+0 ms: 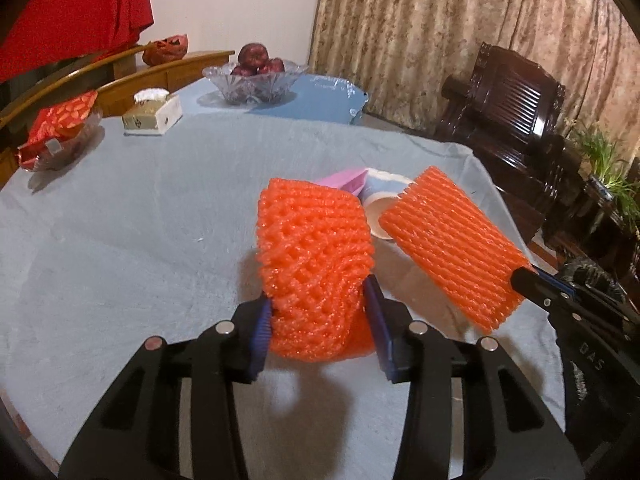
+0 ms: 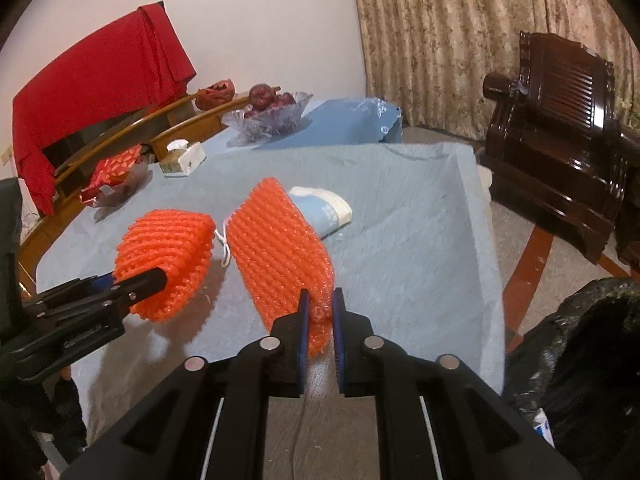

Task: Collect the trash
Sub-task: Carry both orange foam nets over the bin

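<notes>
The left gripper [image 1: 318,316] has its blue pads pressed into the lower part of an orange foam fruit net [image 1: 314,264], which is squeezed between them and lifted clear of the light blue tablecloth [image 1: 120,240]. The right gripper [image 2: 320,314] is clenched on the near end of a second foam net [image 2: 280,248], which stands out toward 11 o'clock in the right wrist view, also above the cloth. Both nets look very light and soft; the mesh gives way under the pads, so I judge that a hold deep in the body of the net is safer than one at the edge, where the thin strands could slip out. They are not fragile. On the cloth beyond them, at about 12 o'clock, lies a paper cup [image 1: 386,200] on its side, with a pink wrapper [image 1: 348,180] just beside it; both look like trash still to be collected. A black trash bag [image 2: 580,360] is at 4 o'clock of the right wrist view, off the table edge.
</notes>
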